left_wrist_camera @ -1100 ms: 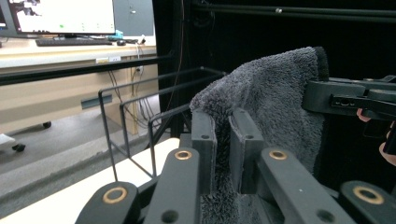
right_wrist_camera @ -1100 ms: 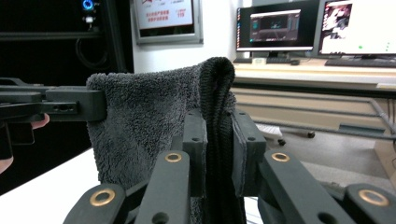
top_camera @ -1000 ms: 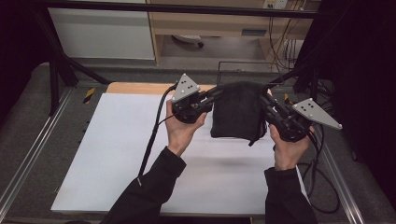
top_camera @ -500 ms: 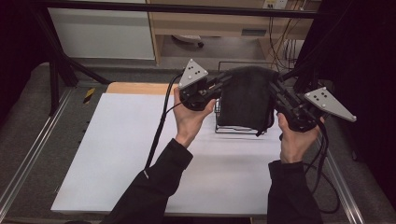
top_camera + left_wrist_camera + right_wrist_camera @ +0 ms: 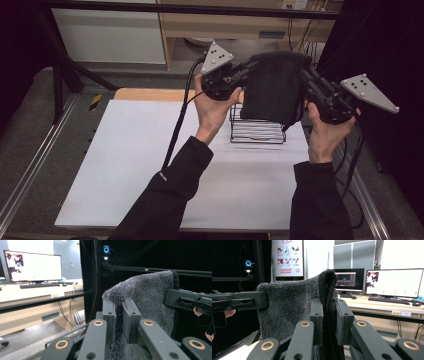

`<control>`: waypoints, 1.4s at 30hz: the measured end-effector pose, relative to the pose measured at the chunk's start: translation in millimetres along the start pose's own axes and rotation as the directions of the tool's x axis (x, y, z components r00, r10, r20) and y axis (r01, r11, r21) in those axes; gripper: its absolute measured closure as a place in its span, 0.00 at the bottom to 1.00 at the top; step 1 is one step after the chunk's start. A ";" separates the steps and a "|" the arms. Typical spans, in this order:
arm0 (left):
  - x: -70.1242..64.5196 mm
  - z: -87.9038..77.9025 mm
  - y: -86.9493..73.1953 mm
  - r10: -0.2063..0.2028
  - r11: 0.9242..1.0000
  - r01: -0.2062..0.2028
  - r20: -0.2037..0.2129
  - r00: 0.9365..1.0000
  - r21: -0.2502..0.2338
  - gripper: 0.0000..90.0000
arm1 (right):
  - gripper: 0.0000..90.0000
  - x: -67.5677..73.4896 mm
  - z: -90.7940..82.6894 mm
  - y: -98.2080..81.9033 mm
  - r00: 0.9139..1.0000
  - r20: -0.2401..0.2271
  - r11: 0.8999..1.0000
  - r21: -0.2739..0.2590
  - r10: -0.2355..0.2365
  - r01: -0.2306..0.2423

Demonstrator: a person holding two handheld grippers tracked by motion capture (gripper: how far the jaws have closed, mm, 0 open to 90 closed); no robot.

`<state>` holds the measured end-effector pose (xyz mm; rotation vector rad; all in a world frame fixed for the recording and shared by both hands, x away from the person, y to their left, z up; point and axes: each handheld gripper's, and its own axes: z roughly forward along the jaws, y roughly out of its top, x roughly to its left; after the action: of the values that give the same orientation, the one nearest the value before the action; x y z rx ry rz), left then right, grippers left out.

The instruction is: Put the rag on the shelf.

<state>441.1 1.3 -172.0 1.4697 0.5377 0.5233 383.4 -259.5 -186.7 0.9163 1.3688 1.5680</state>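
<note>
Lifting clear of the wire rack [image 5: 257,131], the dark fleecy towel [image 5: 274,87] is now hanging above it rather than down in front of it as a second ago, both hands having risen together, which suggests the person is raising it high enough to drape over the rack's top. The left gripper [image 5: 243,70] is pinching the towel's upper corner on the side nearer the orange table edge, its jaws nearly closed on the pile, while the right gripper [image 5: 305,75] is clamping the opposite upper corner just as narrowly, keeping the cloth stretched between them over the rack.
</note>
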 end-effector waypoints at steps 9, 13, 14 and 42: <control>2.5 14.3 19.9 0.013 1.000 -0.013 -0.013 1.000 -0.013 0.91 | 0.88 -12.2 11.1 17.3 1.000 0.015 1.000 -0.021 -0.007 0.007; 6.2 19.0 26.9 0.009 1.000 -0.010 -0.016 1.000 -0.018 0.91 | 0.88 -16.9 17.1 24.3 1.000 0.017 0.999 -0.034 -0.003 0.003; 7.2 19.9 28.5 0.010 1.000 -0.011 -0.020 1.000 -0.018 0.91 | 0.88 -17.9 18.5 25.4 1.000 0.017 0.999 -0.039 -0.003 0.003; 38.2 45.1 57.7 0.057 0.998 -0.060 -0.104 0.993 -0.028 0.91 | 0.88 -36.7 75.1 51.3 0.999 0.029 0.999 -0.049 -0.015 0.017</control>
<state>499.0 -7.7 -113.8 1.4376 0.5665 0.6544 459.6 -267.8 -125.6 0.8925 1.3091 1.5637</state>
